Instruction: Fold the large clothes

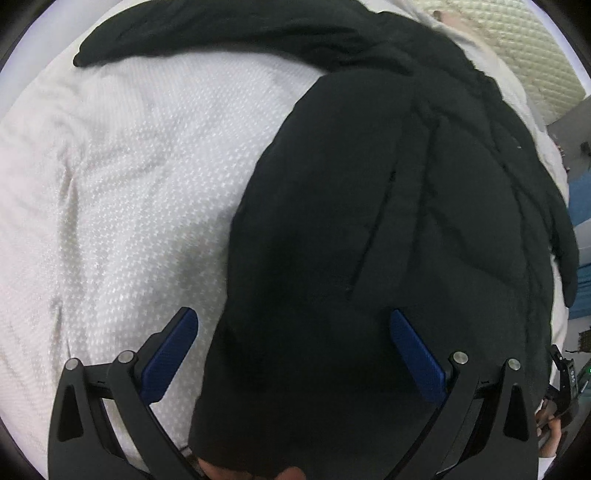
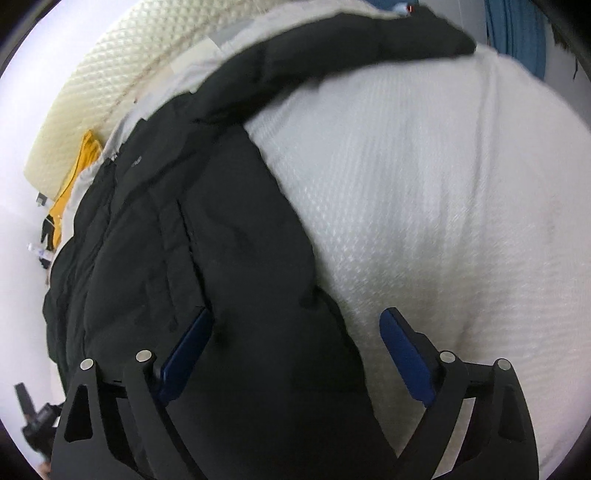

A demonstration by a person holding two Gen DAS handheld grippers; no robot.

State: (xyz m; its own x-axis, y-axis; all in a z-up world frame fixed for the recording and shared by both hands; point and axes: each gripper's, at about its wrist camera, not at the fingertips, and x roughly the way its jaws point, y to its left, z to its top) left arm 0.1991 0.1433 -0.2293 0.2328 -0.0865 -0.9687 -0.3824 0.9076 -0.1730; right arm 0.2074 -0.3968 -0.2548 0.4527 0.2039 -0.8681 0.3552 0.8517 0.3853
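A large black padded jacket [image 1: 388, 221] lies on a white textured bed cover [image 1: 129, 192]. One sleeve [image 1: 207, 33] stretches out across the far side. My left gripper [image 1: 293, 317] is open, its blue-padded jaws spread over the jacket's near edge, not closed on it. In the right wrist view the same jacket [image 2: 192, 240] lies to the left on the white cover [image 2: 443, 203], with a sleeve [image 2: 351, 40] along the far side. My right gripper [image 2: 295, 317] is open, jaws spread above the jacket's near corner.
A cream quilted mattress edge [image 1: 517, 44] shows beyond the jacket, also in the right wrist view [image 2: 110, 81]. A yellow garment [image 2: 74, 173] lies at the left edge. Blue fabric [image 2: 517, 33] hangs at the far right. The other gripper's handle [image 1: 565, 373] shows at right.
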